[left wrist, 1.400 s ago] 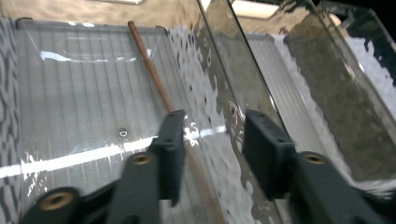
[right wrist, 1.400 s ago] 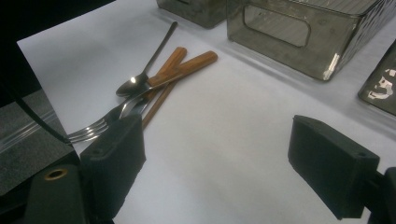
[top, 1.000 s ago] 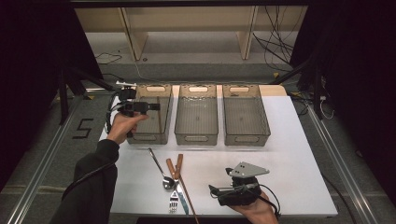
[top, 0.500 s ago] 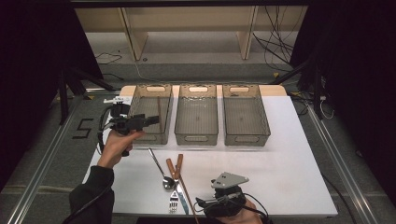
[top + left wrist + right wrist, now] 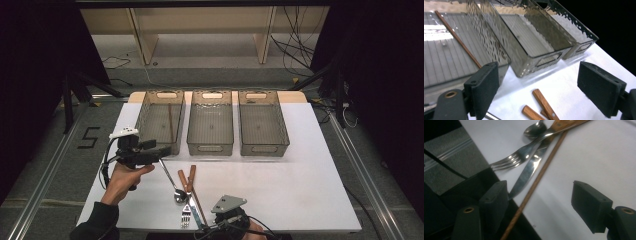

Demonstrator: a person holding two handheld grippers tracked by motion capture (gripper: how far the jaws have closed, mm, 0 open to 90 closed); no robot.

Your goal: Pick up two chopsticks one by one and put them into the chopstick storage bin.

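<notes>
High view. White table (image 5: 300,170) with three smoked-plastic bins in a row toward 12 o'clock: left bin (image 5: 145,112), middle bin (image 5: 211,145), right bin (image 5: 263,147). One brown chopstick (image 5: 170,122) lies lengthwise in the left bin. Left gripper (image 5: 162,150) hangs at 9 o'clock of the cutlery heap, just in front of the left bin's near corner, held in the left hand (image 5: 122,177); jaws point toward 3 o'clock, nothing between them. Cutlery heap sits near the front edge: spoon (image 5: 172,187), fork (image 5: 186,215), knife (image 5: 192,200) with wooden handles fanned toward 12 o'clock. Right gripper (image 5: 212,230) is at 6 o'clock of the heap, at the table's front edge, grey plate on top.

Left gripper view. Jaws stand wide apart and have just been opening; nothing between the pads. Beyond them, the left bin with its chopstick at 10 o'clock, the middle and right bins toward 1 o'clock. Two wooden handles (image 5: 545,103) lie on the table at 6 o'clock, between the jaws but farther off.

Right gripper view. Jaws fairly wide and have just been closing; pads press on nothing. A second chopstick (image 5: 536,181) runs from 7 o'clock up toward 12, passing just beside the left jaw. The fork and knife blade lie touching, crossed, at 11 o'clock; the spoon bowl at 12.
</notes>
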